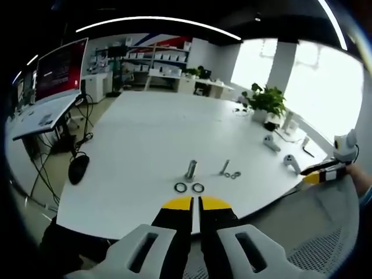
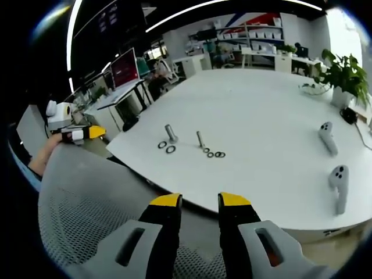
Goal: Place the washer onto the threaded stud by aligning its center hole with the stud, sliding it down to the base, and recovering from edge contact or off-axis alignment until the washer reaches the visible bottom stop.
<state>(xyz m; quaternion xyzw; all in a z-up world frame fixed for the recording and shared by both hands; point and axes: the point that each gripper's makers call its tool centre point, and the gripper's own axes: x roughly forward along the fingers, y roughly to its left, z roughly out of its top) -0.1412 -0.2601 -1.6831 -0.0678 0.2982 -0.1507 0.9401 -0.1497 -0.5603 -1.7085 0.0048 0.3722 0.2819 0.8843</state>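
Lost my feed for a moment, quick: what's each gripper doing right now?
Left gripper: jaws shut together, holding nothing.
Right gripper: jaws open, holding nothing, off the white table.

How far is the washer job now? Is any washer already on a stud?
Done: nothing yet that I can see. The washers lie flat on the white table beside the thick stud; more small rings lie by the thin stud.
In hand: nothing. The left gripper is shut and empty, the right gripper open, both short of the table.
Left: pick a washer, align, slide down.
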